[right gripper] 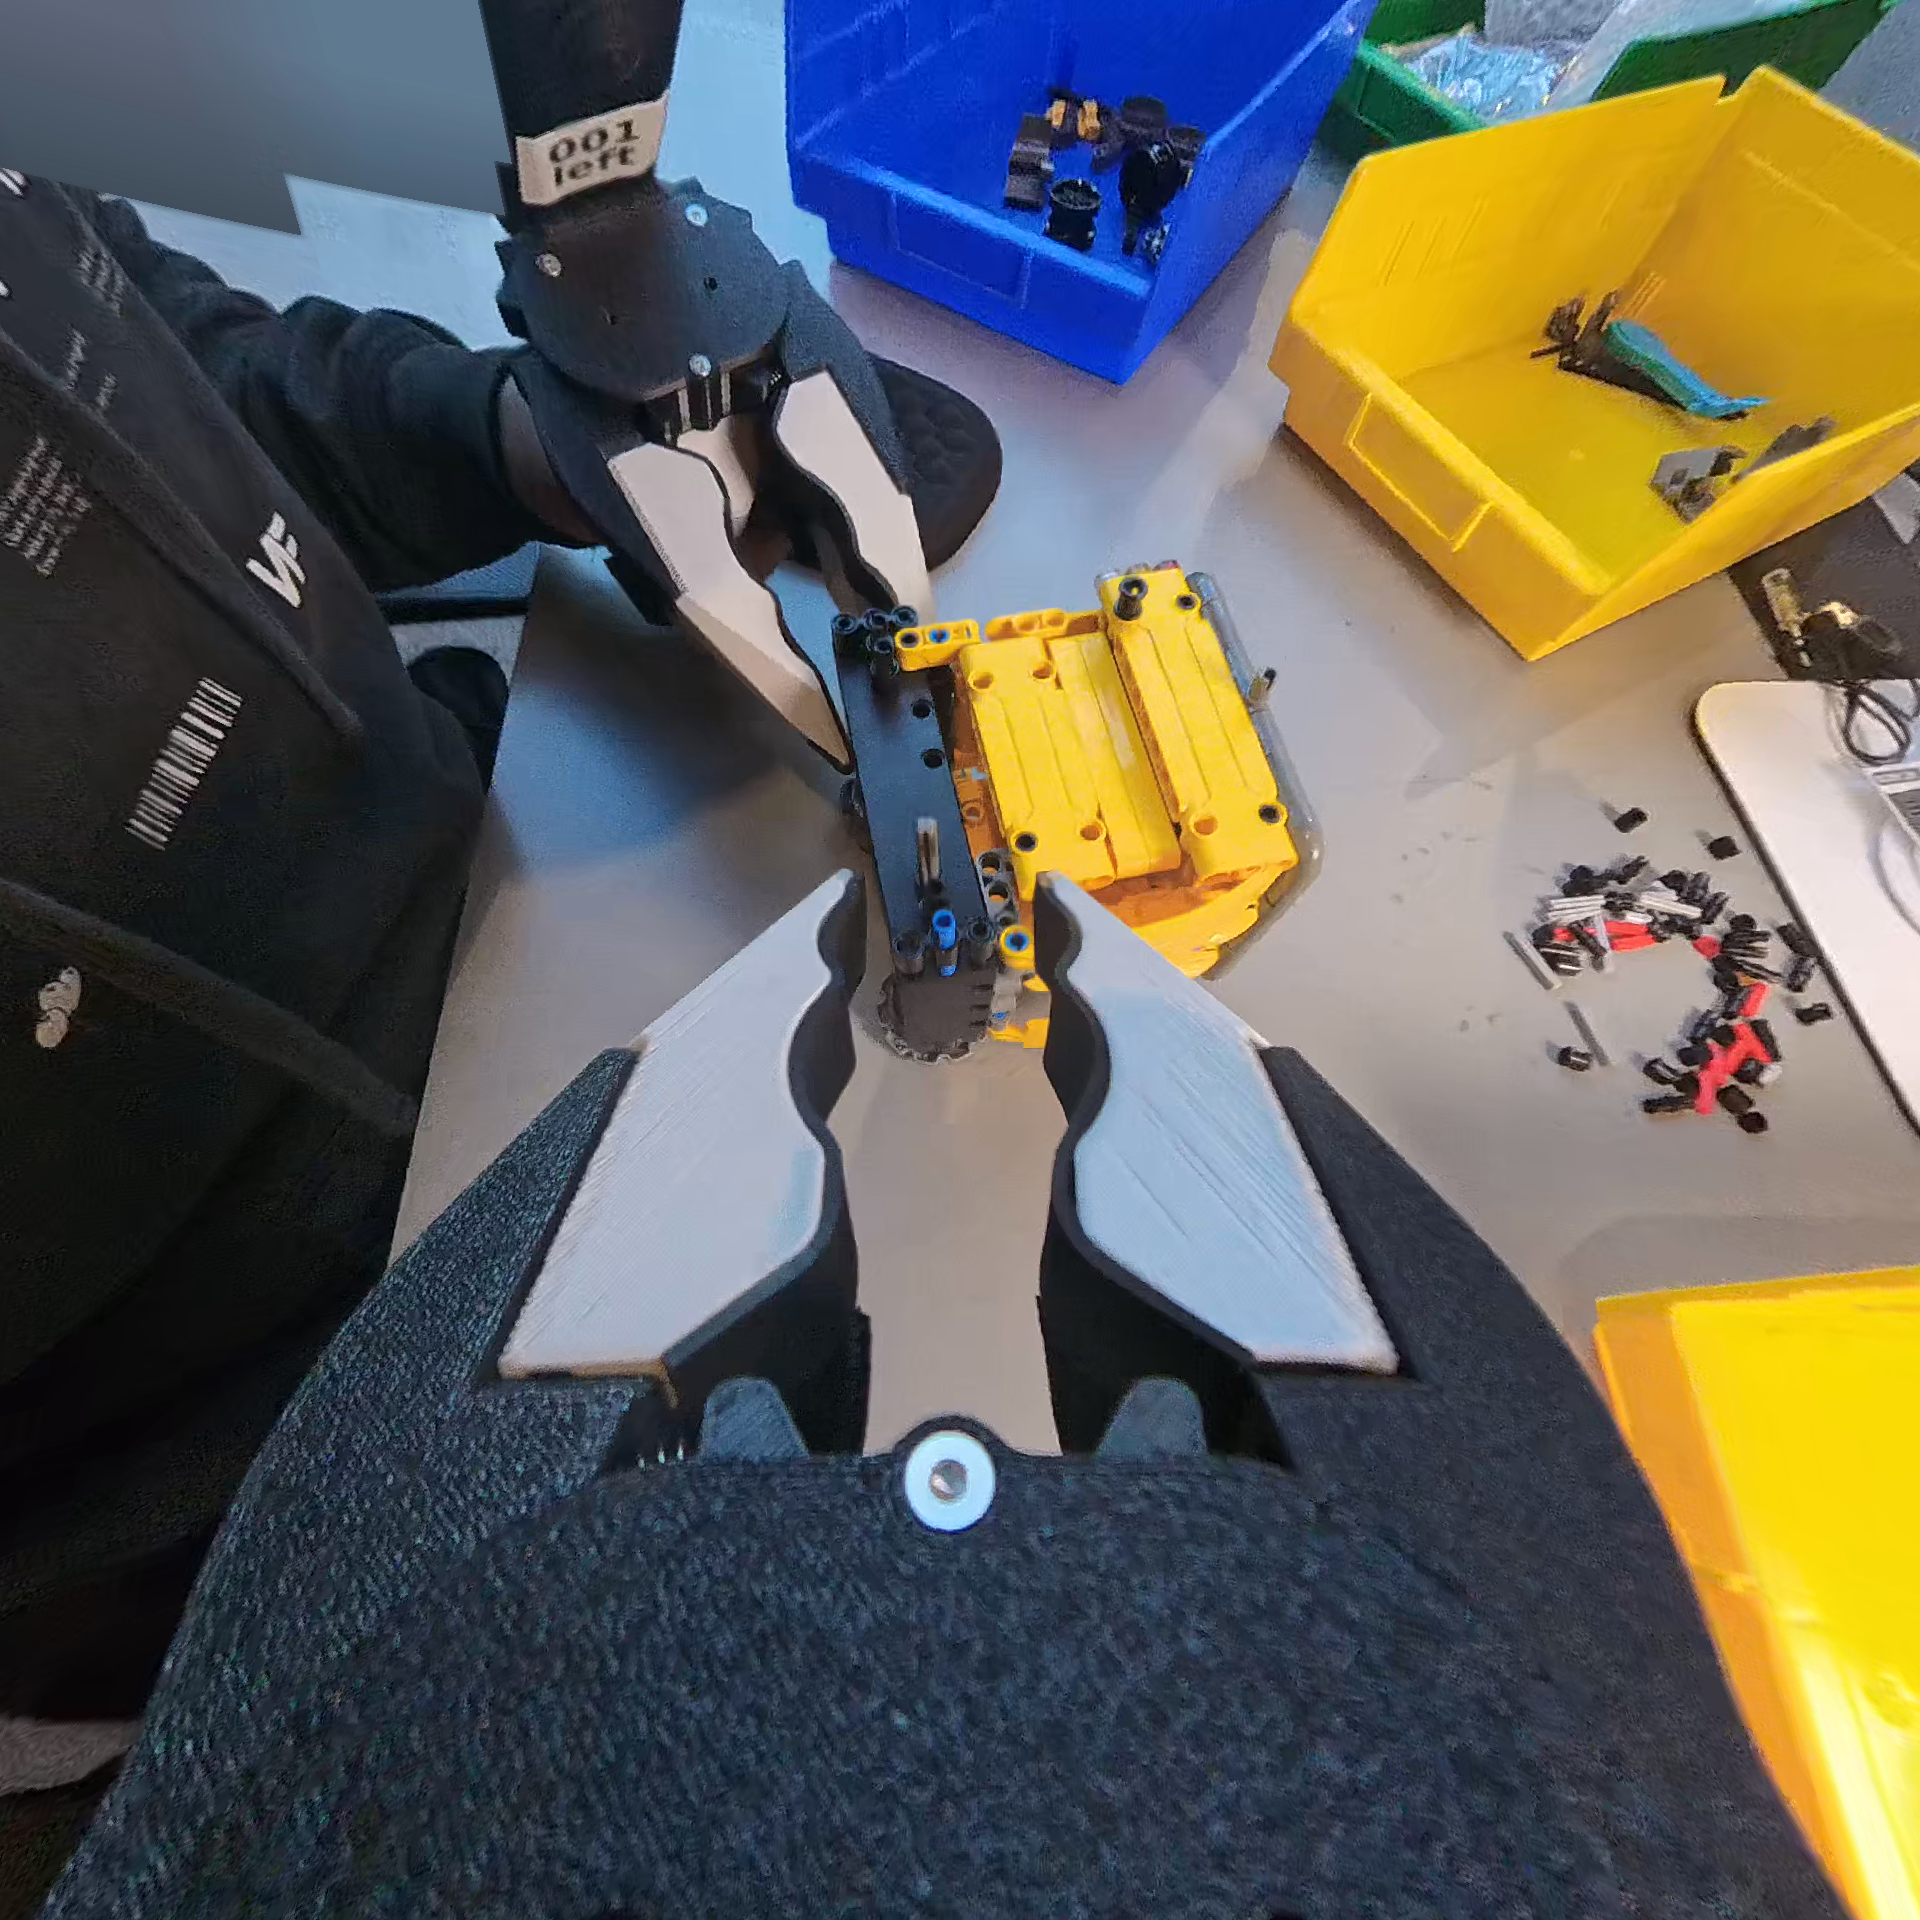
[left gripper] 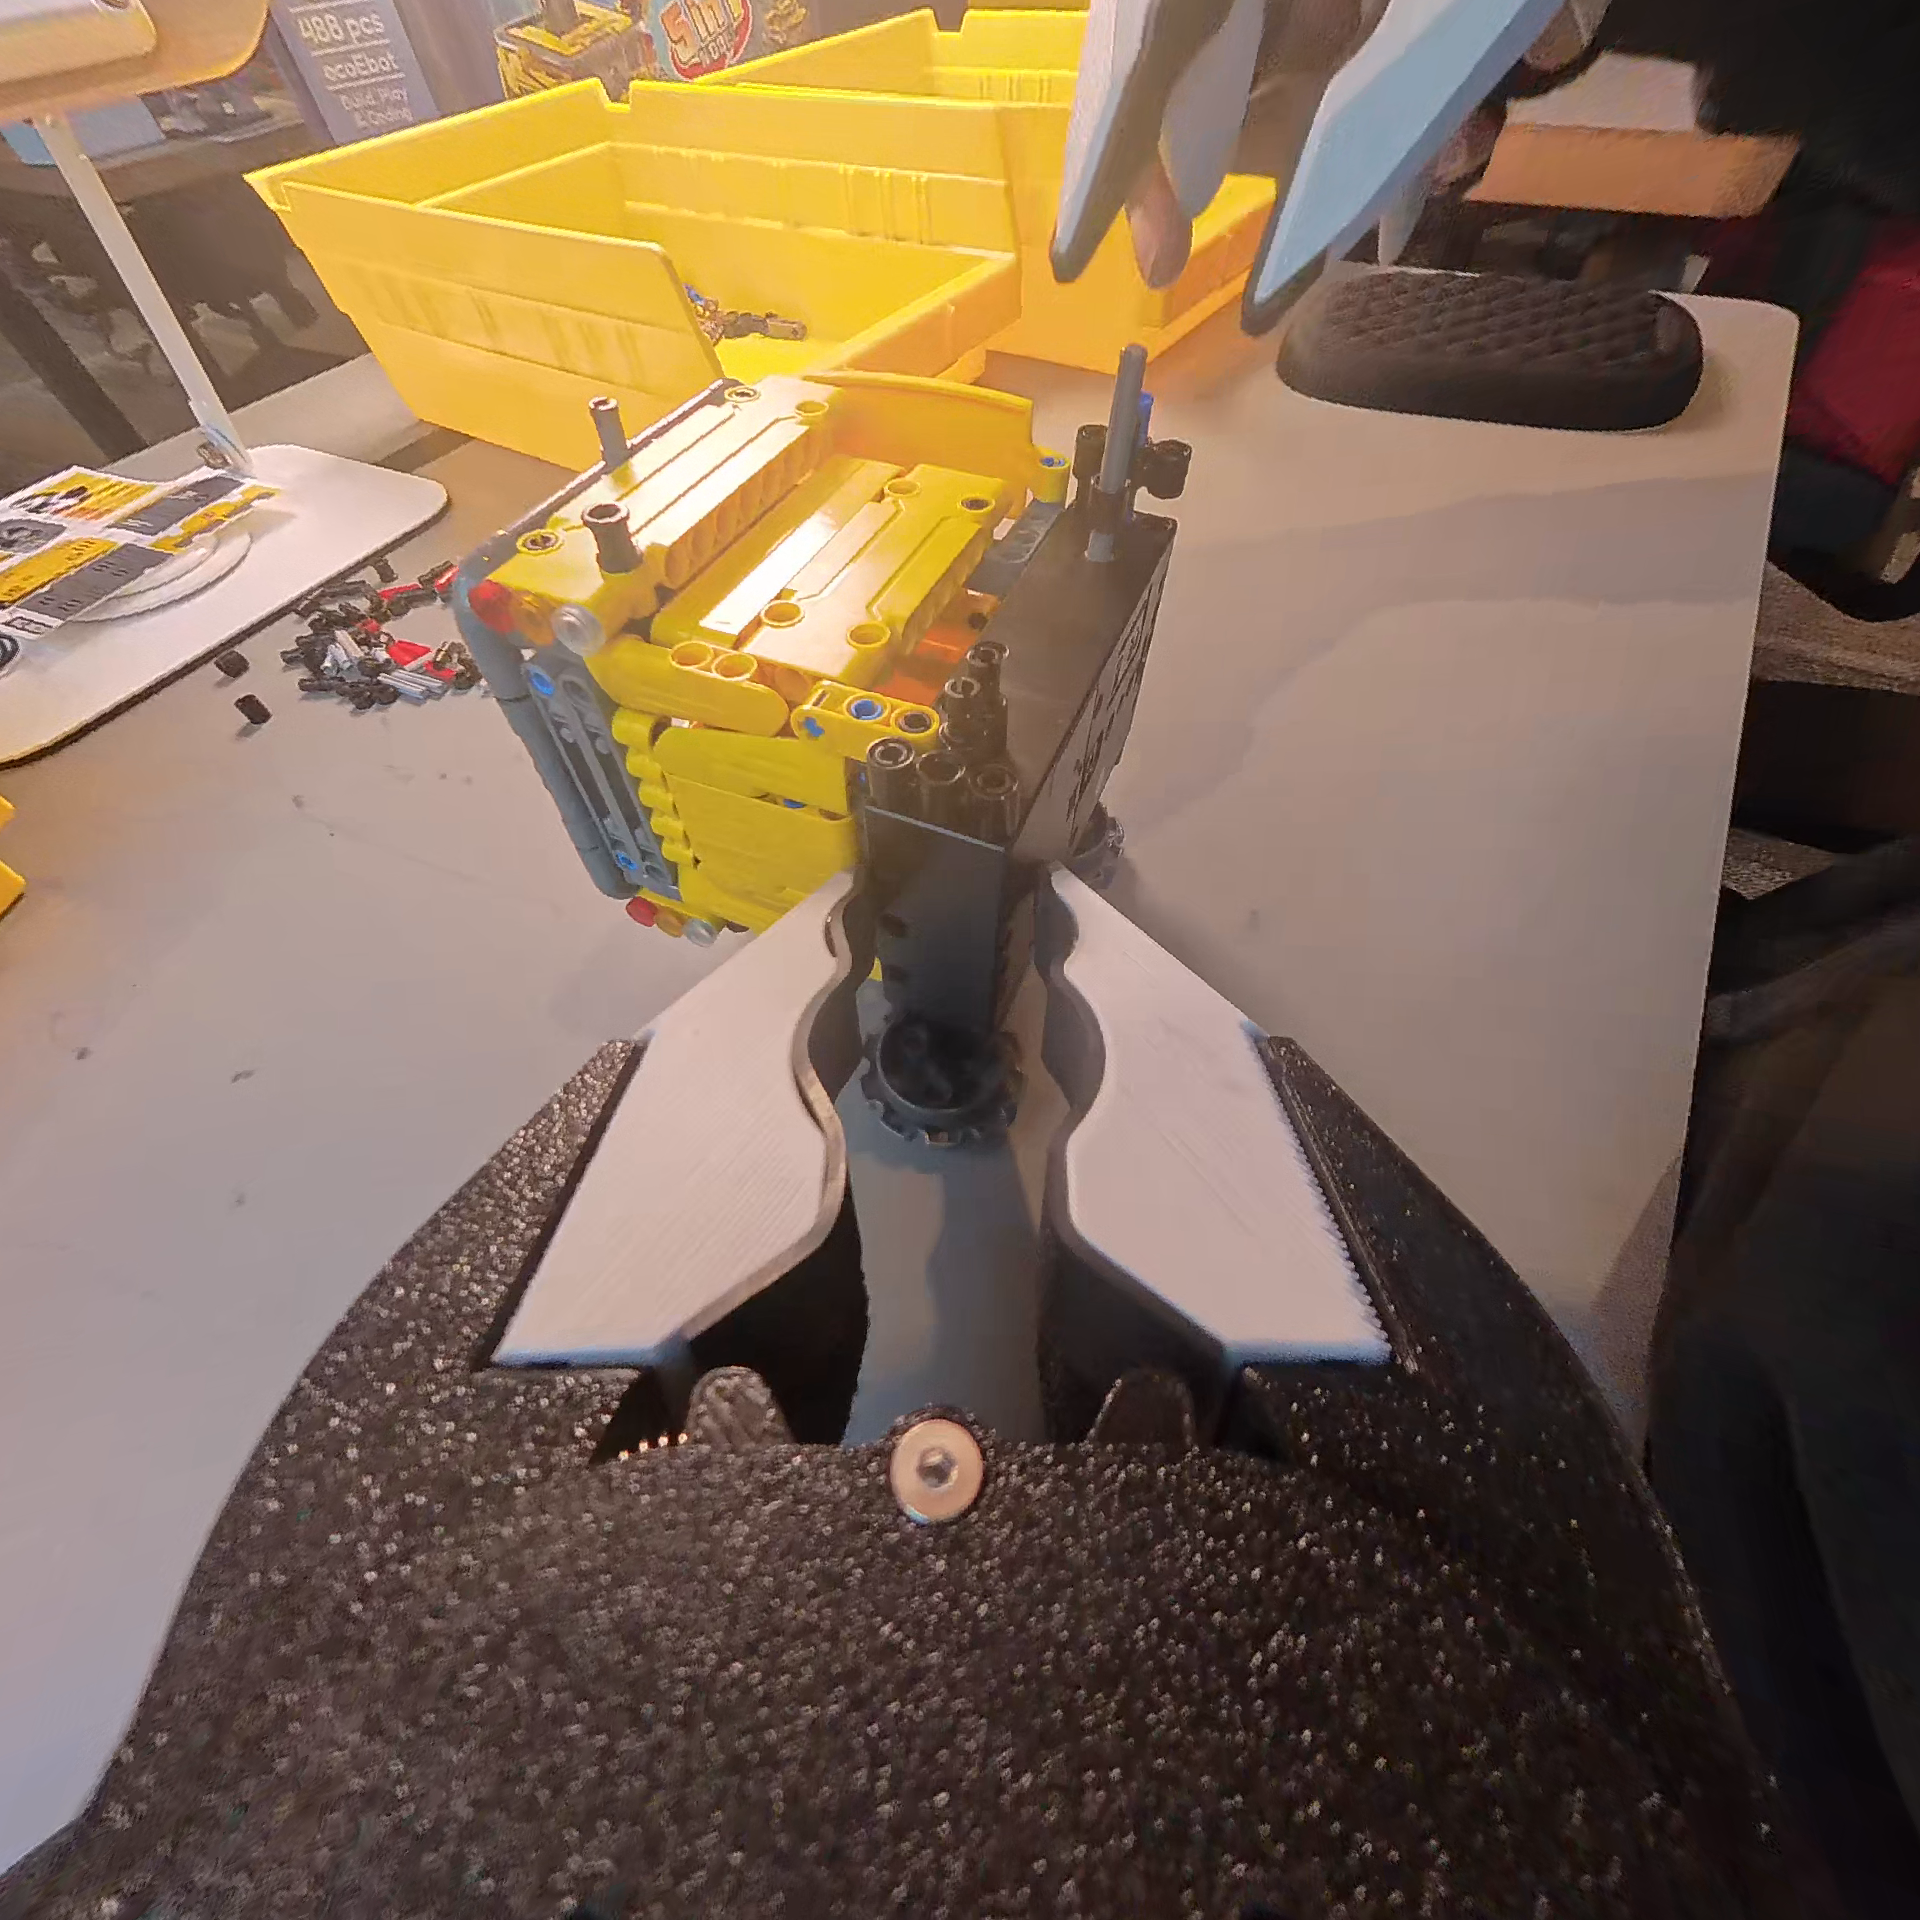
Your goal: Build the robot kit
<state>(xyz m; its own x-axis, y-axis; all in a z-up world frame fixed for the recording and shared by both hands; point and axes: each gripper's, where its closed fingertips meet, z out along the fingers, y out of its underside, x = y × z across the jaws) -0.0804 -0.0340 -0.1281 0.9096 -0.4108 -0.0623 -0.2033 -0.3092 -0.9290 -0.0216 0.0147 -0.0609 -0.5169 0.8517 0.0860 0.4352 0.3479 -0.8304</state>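
Nearest the lens in the left wrist view, the left gripper (left gripper: 940, 883) has its jaws drawn in narrow around the black block (left gripper: 940, 935) at the near end of the model (left gripper: 790, 644), a yellow-and-black brick build sitting at centre frame on the bench (left gripper: 312, 987). Both fingertips press its sides, so the hold looks meant to steady the model. A black gear (left gripper: 940, 1086) lies between the fingers, just behind the block.

In the right wrist view, the right gripper (right gripper: 945, 883) hangs over the opposite end of the model (right gripper: 1101, 769), jaws moderately parted and holding nothing; the tips flank a cluster of black and blue pins (right gripper: 951, 935), with no contact that can be made out. A grey axle (left gripper: 1117, 436) stands upright there.

Loose pins (right gripper: 1673, 987) lie scattered at right of frame. A blue bin (right gripper: 935, 249) and a yellow bin (right gripper: 1455, 499) sit upper right, within easy reach.
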